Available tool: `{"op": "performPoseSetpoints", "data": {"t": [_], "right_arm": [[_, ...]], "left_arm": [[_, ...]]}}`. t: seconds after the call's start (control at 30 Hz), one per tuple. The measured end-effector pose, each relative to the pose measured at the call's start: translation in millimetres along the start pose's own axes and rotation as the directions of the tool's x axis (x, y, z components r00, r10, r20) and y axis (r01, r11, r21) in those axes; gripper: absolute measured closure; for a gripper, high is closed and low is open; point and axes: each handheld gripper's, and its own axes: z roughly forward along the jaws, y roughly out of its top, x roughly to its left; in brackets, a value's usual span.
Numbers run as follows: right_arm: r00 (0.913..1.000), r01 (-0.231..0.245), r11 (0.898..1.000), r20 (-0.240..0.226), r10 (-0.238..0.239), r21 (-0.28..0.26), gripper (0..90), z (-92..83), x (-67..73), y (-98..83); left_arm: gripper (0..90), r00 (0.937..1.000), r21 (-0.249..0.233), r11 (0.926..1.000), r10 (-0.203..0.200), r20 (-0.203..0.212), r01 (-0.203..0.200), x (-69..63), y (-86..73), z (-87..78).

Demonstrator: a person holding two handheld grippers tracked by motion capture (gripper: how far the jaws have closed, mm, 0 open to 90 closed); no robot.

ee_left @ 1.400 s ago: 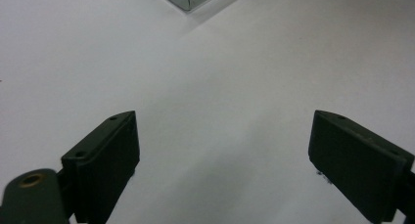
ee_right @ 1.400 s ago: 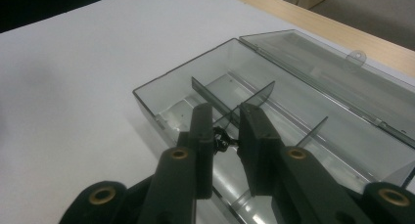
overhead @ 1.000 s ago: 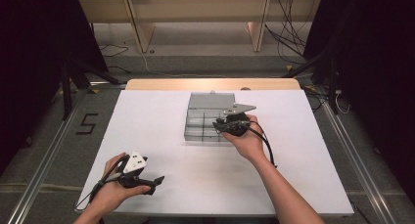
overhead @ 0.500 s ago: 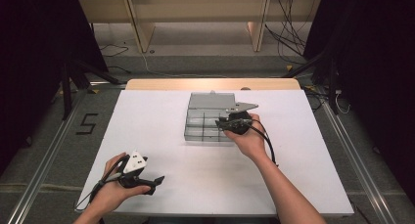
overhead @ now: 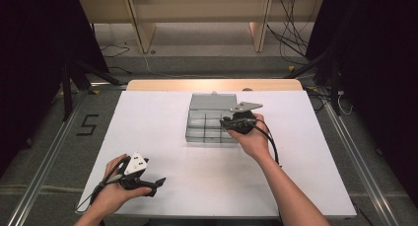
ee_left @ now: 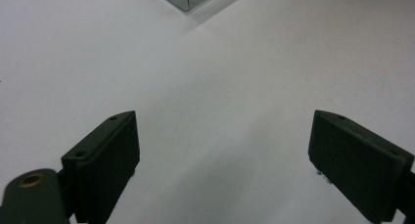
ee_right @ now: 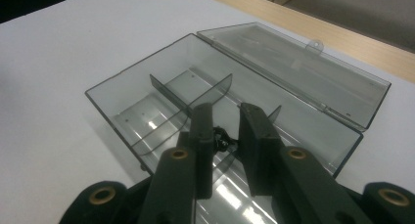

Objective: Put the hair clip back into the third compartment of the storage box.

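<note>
The clear plastic compartment box (overhead: 212,122) sits open in the middle of the white bench (overhead: 162,112), its hinged lid (ee_right: 298,62) laid flat on the far side toward the pale wooden edge (overhead: 162,84). The right tongs (ee_right: 226,136) hang over the box at its right end, their jaws drawn close with a narrow gap, and a small dark object (ee_right: 221,136) shows between them; whether they actually pinch it or merely frame it I cannot tell, nor what it is. By my judgement the job is at an early or middle stage: the box is already opened, the compartments in sight look bare, and the dark piece has yet to be set down or lifted clear. The left tongs (ee_left: 222,160) rest low over bare bench at the near left, jaws wide apart and holding nothing. The box is smooth, glossy and see-through, with thin straight dividers (ee_right: 195,94) forming rectangular cells and a small tab on the lid; the tongs are matte black blocks.
</note>
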Motion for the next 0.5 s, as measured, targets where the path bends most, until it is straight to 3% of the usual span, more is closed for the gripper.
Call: {"op": "performPoseSetpoints", "data": {"t": [0.5], "right_arm": [[0.9986, -0.028, 1.000, 0.046, 0.027, 0.014, 77.0, 0.5, -12.1, -1.2]], "left_arm": [[11.2, 1.0000, 0.001, 1.0000, 0.001, 0.001, -0.001, -0.3, 0.0, 0.0]]}}
